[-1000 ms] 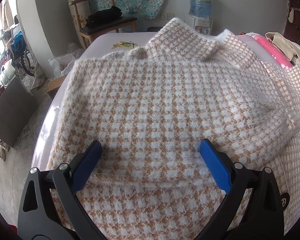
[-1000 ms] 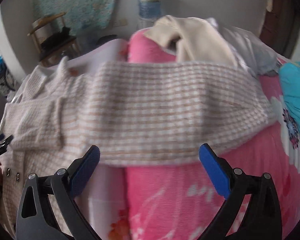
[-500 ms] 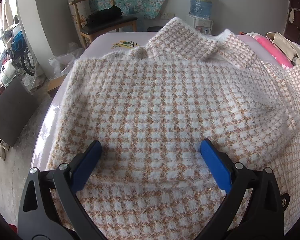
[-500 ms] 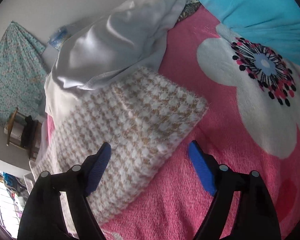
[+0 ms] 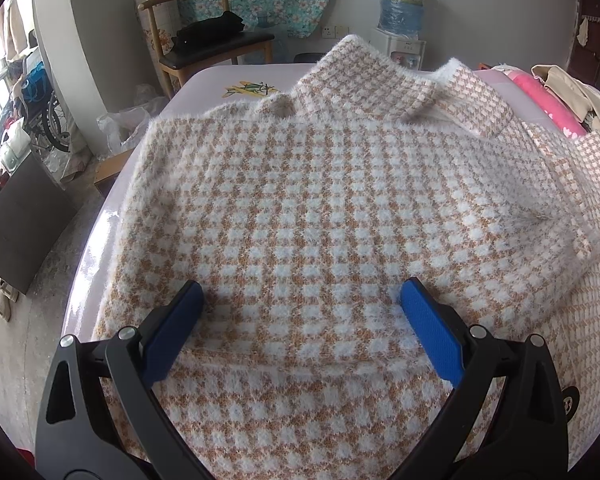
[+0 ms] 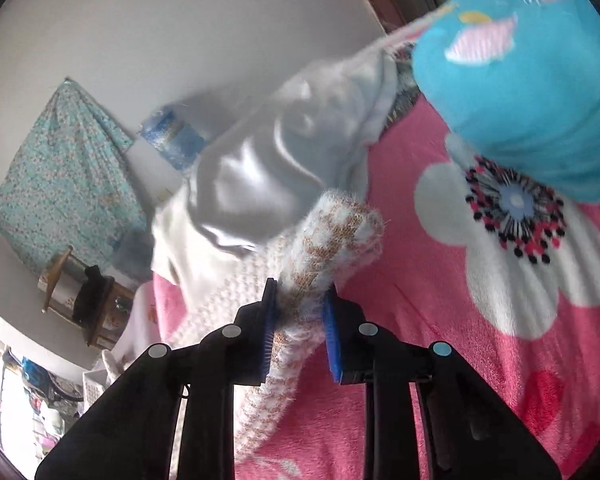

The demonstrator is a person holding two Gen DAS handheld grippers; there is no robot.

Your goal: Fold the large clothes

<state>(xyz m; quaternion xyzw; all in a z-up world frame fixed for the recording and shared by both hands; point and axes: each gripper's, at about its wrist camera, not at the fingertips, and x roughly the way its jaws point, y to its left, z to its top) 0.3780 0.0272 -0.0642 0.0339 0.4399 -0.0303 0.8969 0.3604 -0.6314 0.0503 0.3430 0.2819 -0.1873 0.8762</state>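
Right gripper (image 6: pixel 300 320): jaws, spread half a second ago, now clenched on the sweater's sleeve cuff (image 6: pixel 332 236), lifted over pink blanket (image 6: pixel 440 300). Left gripper (image 5: pixel 300 320): jaws unchanged, released, straddling houndstooth sweater (image 5: pixel 320 200) flat on bed (image 5: pixel 220 80).

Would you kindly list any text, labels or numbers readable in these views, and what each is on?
None can be read.
Water jug label: blue print, too small to read.
Water dispenser front: small marking, illegible.
Houndstooth sweater: no writing visible.
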